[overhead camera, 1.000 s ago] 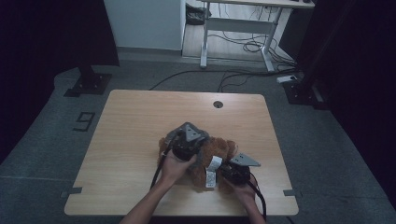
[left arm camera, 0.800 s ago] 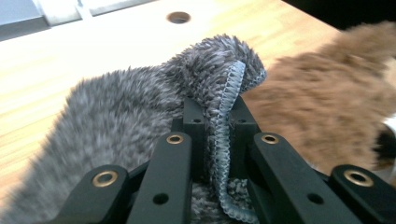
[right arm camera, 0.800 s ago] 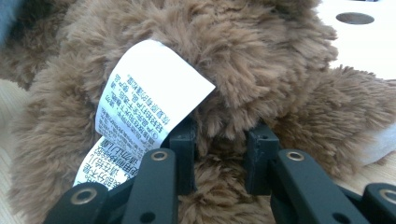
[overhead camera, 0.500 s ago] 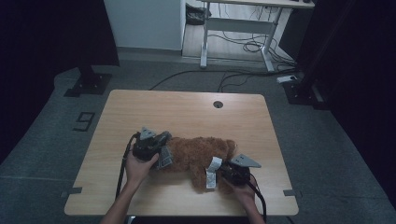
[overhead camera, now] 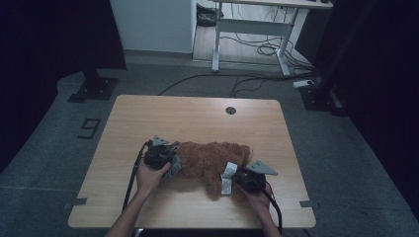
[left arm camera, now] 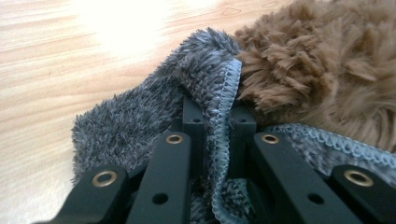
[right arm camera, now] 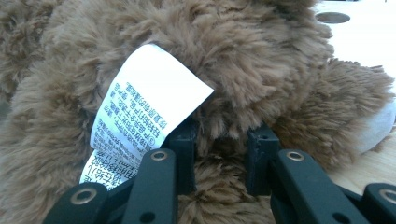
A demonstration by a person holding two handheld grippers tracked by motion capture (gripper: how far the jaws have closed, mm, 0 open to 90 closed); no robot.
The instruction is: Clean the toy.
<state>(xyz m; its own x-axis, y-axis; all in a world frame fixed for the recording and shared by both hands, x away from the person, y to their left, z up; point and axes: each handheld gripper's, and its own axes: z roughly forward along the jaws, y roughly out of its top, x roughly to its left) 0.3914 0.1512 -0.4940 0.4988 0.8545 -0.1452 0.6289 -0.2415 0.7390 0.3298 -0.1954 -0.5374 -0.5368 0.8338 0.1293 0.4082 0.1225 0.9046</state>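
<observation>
A brown plush toy [overhead camera: 212,159] lies on its side across the front of the wooden table [overhead camera: 197,116]. At its left end lies a grey fleece cloth [left arm camera: 140,116] with a stitched hem, and my left gripper [overhead camera: 170,159] is shut on that hem, as the left gripper view shows at close range [left arm camera: 219,126]. At the toy's right end my right gripper [overhead camera: 231,178] is shut on a fold of the brown fur [right arm camera: 219,140], beside the white printed care label [right arm camera: 144,112]. A hand holds each gripper from the near edge.
A round cable hole [overhead camera: 230,110] sits near the table's far edge. The far half of the tabletop is bare wood. Beyond it stand a white desk frame [overhead camera: 247,29] and loose cables on the grey floor. Black stand bases sit at both sides.
My left gripper has moved from on top of the toy's middle leftward and down to its left end, pulling the grey cloth along. The right gripper stayed put.
</observation>
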